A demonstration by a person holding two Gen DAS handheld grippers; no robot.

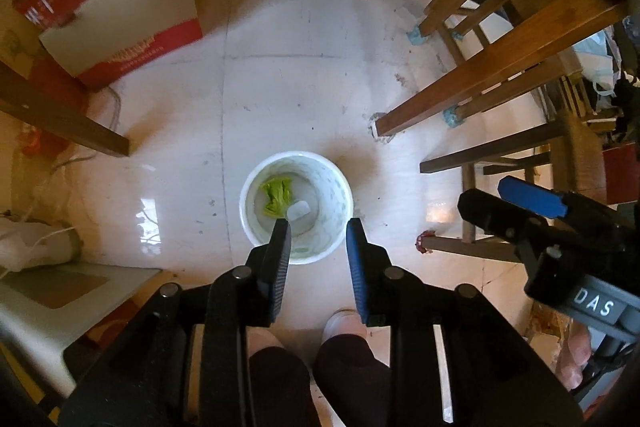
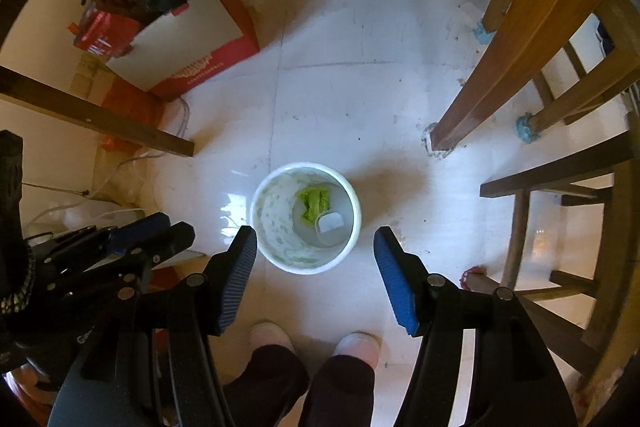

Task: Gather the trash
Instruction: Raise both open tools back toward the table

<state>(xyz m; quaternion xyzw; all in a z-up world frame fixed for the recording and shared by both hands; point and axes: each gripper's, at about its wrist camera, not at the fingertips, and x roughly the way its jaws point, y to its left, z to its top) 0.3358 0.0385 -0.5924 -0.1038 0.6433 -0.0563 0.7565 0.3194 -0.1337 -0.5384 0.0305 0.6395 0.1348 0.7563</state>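
Observation:
A white round bin (image 1: 335, 187) stands on the pale tiled floor, seen from above; it also shows in the right wrist view (image 2: 270, 215). Inside lie a green leafy scrap (image 1: 277, 195) (image 2: 314, 203) and a small white piece (image 1: 299, 209) (image 2: 330, 222). My left gripper (image 1: 318, 227) hangs above the bin's near rim, fingers apart and empty. My right gripper (image 2: 316, 233) is wide open and empty above the bin; it shows at the right of the left wrist view (image 1: 532, 197).
Wooden table and chair legs (image 1: 480, 83) (image 2: 492, 75) crowd the right side. Another wooden leg (image 1: 64, 115) slants in at the left. A red and white cardboard box (image 1: 128, 27) (image 2: 192, 43) stands at the back left. The person's feet (image 2: 312, 343) are near the bin.

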